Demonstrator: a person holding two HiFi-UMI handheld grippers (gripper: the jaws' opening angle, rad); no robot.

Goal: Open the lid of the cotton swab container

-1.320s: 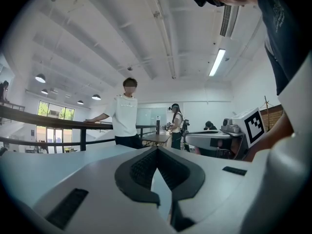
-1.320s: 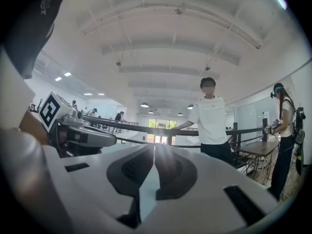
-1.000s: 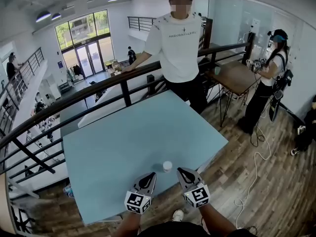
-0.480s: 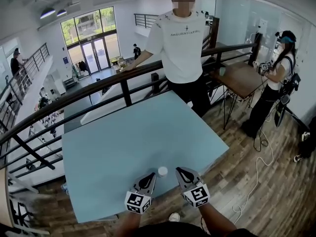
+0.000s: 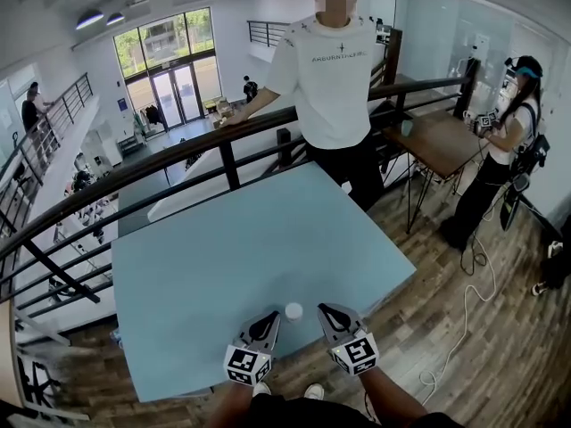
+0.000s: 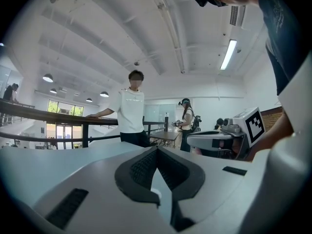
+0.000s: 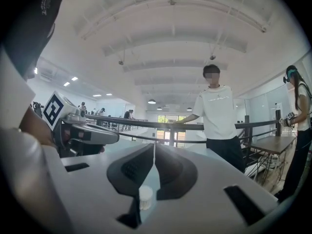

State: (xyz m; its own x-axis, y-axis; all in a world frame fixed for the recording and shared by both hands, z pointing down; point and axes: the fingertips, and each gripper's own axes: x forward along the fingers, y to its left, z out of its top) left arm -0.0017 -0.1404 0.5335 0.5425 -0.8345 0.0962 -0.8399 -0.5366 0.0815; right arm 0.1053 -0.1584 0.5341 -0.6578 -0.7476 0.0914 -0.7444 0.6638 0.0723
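The cotton swab container [image 5: 293, 311] stands upright on the light blue worktop [image 5: 250, 239], close to its near edge and right in front of you. It is a small white tub with the lid still on, so its long axis runs straight up and the lid faces the ceiling.

It sits in the gap between your two grippers, level with their tips. The left gripper [image 5: 271, 316] lies just to its left and the right gripper [image 5: 325, 309] just to its right. Neither touches it. The left tip looks slightly nearer, but the margin is too small to call.

Both pairs of fingers are pressed together with nothing between them. The left fingers [image 6: 139, 168] meet along a thin seam, and so do the right fingers [image 7: 130, 169]. In the right gripper view the container [image 7: 145, 197] shows low through the slot beneath the fingers, just left of their line.

Both grippers point nearly level across the worktop, so the tub lies sideways from each tip rather than ahead. You will probably need to part one pair of fingers and swing inward to steady the body before the other takes the lid.
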